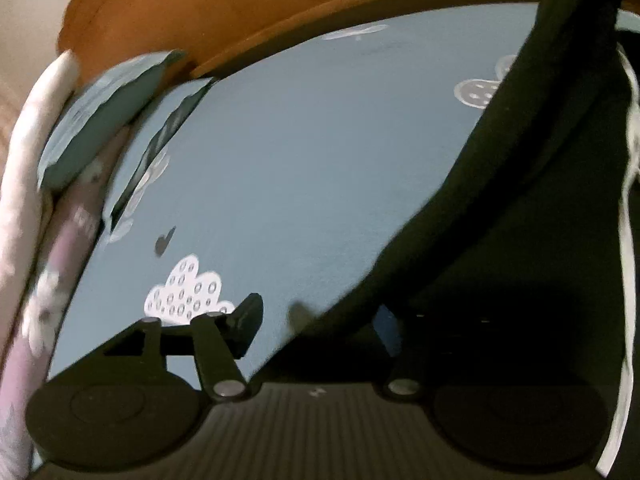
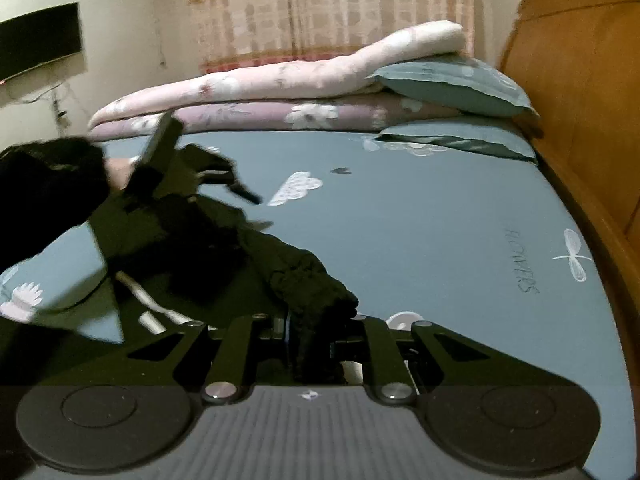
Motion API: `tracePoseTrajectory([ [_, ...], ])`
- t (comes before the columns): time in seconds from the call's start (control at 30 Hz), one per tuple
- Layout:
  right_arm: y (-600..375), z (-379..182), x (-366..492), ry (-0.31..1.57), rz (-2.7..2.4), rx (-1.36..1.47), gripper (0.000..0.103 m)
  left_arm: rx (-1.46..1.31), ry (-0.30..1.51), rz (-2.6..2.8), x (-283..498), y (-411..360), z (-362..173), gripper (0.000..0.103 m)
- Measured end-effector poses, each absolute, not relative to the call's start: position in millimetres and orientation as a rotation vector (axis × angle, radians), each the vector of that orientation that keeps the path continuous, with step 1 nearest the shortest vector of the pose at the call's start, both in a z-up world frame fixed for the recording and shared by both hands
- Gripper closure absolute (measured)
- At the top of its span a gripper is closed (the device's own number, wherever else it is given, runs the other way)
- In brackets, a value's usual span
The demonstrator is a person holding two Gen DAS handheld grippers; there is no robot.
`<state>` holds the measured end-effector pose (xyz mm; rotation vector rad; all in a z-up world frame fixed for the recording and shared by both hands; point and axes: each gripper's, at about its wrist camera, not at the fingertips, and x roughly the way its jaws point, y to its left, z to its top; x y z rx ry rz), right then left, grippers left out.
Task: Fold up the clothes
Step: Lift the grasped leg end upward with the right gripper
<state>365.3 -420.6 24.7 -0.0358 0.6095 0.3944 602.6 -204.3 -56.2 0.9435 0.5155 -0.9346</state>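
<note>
Left wrist view, from the left edge: folded floral quilt along the side of the bed, blurred. Just beside it, a grey-blue pillow, propped against the quilt. Above both, a wooden headboard. Across the middle, a blue sheet, smooth, printed with a white cloud near the bottom. Close to that cloud, the left gripper: jaws standing wide, one finger clear over bare sheet, the other lost behind dark cloth, nothing pressed between the pads. Filling the right side, the dark garment, hanging as a curved sheet of fabric from top right down to the gripper body. At the far right, a white stripe running down the fabric's edge.

Right wrist view, again from the left: a dark screen on the wall, then a dark fuzzy sleeve of the person. Next to it, the left gripper, blurred, above the garment. Below, the dark garment partly lifted off the blue sheet, stretched in a ridge toward the camera, with a white cord showing in its folds. At bottom centre, the right gripper: jaws narrow, clamped on a bunched end of that garment. Behind, the quilt and pillow before a patterned curtain. Far right, the headboard.
</note>
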Motion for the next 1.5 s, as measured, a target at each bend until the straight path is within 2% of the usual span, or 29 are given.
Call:
tracePoseTrajectory([
  [0.17, -411, 28, 347, 0.616, 0.403, -0.063, 0.086, 1.029, 0.513, -1.009, 594, -202, -56, 0.039],
  [0.27, -410, 28, 344, 0.620, 0.410, -0.063, 0.086, 1.096, 0.509, -1.051, 586, -201, -58, 0.046],
  [0.3, -410, 28, 343, 0.622, 0.408, -0.064, 0.086, 1.110, 0.518, -1.062, 584, -201, -59, 0.060],
  [0.33, -410, 27, 344, 0.623, 0.404, -0.065, 0.086, 1.117, 0.528, -1.062, 582, -201, -58, 0.081],
  [0.37, -410, 27, 344, 0.625, 0.400, -0.067, 0.086, 1.123, 0.539, -1.057, 580, -201, -58, 0.089],
  [0.43, -411, 26, 345, 0.628, 0.388, -0.072, 0.086, 1.132, 0.547, -1.041, 575, -201, -57, 0.096],
  [0.83, -418, 22, 337, 0.611, 0.225, -0.115, 0.085, 1.079, 0.405, -0.879, 505, -182, -8, 0.100],
  [1.07, -421, 26, 320, 0.579, 0.198, -0.111, 0.085, 1.026, 0.407, -0.932, 450, -163, 26, 0.100],
  [1.5, -443, 30, 281, 0.531, 0.252, -0.010, 0.082, 1.033, 0.406, -0.965, 382, -169, 44, 0.101],
])
